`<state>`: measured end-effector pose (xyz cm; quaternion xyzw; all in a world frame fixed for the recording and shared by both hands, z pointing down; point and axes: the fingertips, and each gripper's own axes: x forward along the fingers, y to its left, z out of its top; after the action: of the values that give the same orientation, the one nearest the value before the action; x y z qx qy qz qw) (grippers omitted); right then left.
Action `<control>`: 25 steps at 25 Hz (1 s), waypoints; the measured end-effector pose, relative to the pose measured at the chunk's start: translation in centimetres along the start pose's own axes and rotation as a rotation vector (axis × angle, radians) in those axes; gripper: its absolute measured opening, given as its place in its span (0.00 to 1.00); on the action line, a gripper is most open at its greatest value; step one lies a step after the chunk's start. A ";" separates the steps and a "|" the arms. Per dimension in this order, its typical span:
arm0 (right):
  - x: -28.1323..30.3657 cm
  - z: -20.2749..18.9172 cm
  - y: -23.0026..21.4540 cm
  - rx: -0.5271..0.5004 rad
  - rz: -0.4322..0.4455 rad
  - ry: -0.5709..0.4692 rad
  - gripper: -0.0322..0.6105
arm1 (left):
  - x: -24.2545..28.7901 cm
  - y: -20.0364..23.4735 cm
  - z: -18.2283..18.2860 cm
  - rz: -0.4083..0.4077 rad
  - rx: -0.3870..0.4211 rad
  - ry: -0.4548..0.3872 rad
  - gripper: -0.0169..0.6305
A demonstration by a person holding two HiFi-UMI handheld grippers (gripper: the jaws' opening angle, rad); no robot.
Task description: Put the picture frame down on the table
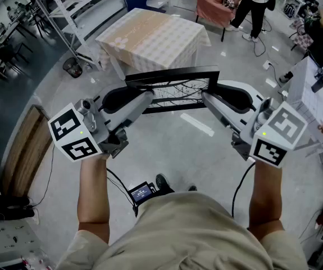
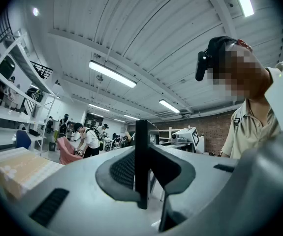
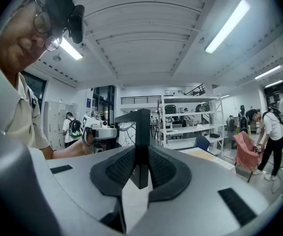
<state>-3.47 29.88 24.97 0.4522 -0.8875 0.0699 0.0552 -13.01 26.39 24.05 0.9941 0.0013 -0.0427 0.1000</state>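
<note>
Picture frame hangs in mid-air over the floor, its long axis running side to side between my hands. My left gripper has its jaws clenched on the left edge, and my right gripper on the right edge. The cloth-covered tabletop lies ahead, beyond the frame and slightly left.
</note>
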 end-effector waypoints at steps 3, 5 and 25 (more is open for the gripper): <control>-0.1 -0.1 0.0 0.000 -0.001 0.001 0.16 | 0.0 0.0 -0.1 -0.001 0.000 0.001 0.14; 0.0 -0.1 0.0 0.000 -0.002 0.000 0.16 | 0.0 0.0 -0.1 -0.003 0.000 0.002 0.14; 10.2 0.4 -0.9 0.017 -0.033 0.032 0.16 | -5.4 9.0 0.6 -0.030 -0.043 -0.018 0.14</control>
<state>-8.74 21.24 26.28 0.4660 -0.8783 0.0837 0.0669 -18.37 17.53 25.73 0.9911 0.0164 -0.0534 0.1205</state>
